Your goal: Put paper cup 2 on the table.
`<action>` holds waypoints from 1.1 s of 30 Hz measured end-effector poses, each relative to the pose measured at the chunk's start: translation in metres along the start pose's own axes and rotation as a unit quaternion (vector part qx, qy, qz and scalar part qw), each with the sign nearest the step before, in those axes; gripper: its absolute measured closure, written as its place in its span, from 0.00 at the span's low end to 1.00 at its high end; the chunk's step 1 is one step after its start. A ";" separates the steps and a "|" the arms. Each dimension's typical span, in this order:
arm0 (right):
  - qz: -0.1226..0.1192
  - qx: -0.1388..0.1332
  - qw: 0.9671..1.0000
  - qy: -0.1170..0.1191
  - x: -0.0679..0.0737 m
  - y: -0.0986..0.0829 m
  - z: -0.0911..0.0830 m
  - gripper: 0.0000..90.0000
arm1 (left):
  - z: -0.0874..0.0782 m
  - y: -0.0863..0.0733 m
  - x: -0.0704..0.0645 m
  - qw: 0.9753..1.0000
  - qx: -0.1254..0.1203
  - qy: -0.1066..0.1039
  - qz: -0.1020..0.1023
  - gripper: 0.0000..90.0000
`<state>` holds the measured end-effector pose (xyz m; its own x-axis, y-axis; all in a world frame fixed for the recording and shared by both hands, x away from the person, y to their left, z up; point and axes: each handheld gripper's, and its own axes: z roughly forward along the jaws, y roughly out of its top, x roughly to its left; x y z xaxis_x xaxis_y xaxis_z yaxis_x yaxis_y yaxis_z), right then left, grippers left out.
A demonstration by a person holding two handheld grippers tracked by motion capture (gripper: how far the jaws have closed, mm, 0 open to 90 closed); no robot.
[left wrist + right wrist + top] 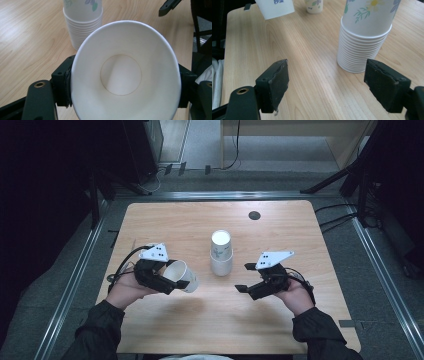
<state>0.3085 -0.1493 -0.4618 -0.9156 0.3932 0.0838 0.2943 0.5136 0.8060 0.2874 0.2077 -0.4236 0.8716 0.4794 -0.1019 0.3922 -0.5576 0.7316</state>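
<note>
The left gripper (172, 279) has its fingers clenched on a single white paper cup (183, 276), tipped on its side — mouth toward the gripper's camera, base pointing at about 2 o'clock toward the stack of white floral-printed paper cups (221, 253), upside down at the middle of the pale wood tabletop (280, 225). The right gripper (246, 277) hovers with fingers released, the stack at its 11 o'clock — roughly as near as the left. Blue print on the held cup is cropped and unreadable.
</note>
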 end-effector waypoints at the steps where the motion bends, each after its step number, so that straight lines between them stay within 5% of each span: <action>1: -0.002 -0.003 1.000 0.000 -0.002 0.001 0.000 0.22 | -0.001 -0.001 0.000 1.000 0.000 0.003 0.000 0.27; 16: 0.000 0.008 1.000 -0.002 -0.015 0.006 0.013 0.23 | -0.020 -0.027 0.009 0.998 0.018 0.053 -0.018 0.27; 33: -0.003 0.008 1.000 0.011 -0.018 0.014 0.024 0.23 | -0.037 -0.056 0.025 0.992 0.042 0.101 -0.056 0.27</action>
<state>0.3360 -0.1313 -0.4657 -0.9232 0.3734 0.0913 0.2928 0.5290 0.7965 0.2764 0.2759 -0.4419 0.7472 0.6637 -0.0357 0.5144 -0.5435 0.6634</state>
